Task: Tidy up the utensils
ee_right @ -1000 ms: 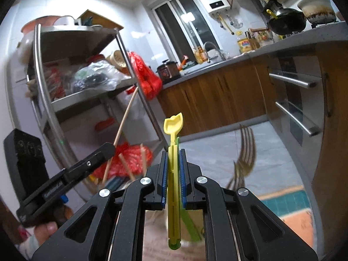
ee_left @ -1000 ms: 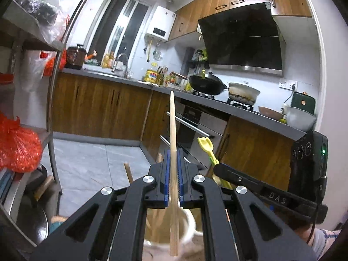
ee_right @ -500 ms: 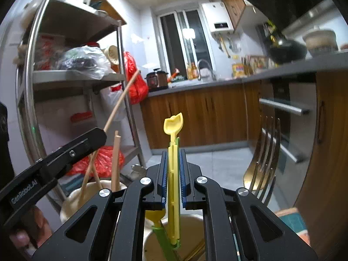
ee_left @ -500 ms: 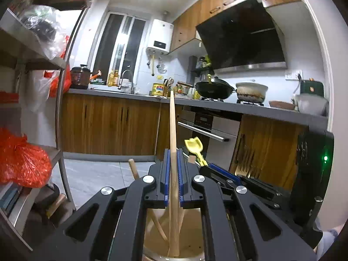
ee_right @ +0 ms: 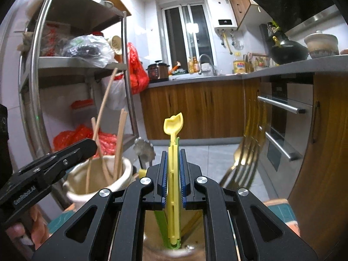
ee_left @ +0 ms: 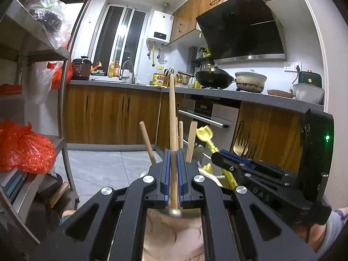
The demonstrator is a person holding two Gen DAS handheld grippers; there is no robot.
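In the left wrist view my left gripper (ee_left: 173,152) is shut on a long wooden chopstick (ee_left: 172,113) held upright, its lower end down at a cream cup (ee_left: 174,232). Several shorter wooden sticks (ee_left: 148,143) stand in that cup. My right gripper (ee_right: 173,152) is shut on a yellow plastic utensil (ee_right: 173,126), upright, with a green piece behind it. Its lower end hangs in a second holder (ee_right: 174,249). The right wrist view shows the cream cup (ee_right: 97,174) at left, with the left gripper (ee_right: 89,145) over it. The right gripper (ee_left: 217,154) shows beside the left one.
A gold fork (ee_right: 245,158) and a metal utensil (ee_right: 144,150) stand up from the second holder. A steel shelf rack (ee_right: 124,76) with red bags stands to the left. Wooden cabinets and an oven (ee_right: 282,119) line the right, with tiled floor (ee_left: 97,165) beyond.
Both grippers have come down with their utensils. The chopstick's lower end now sits at the cup, and the yellow utensil's end has dropped into its holder. The right gripper has rolled level.
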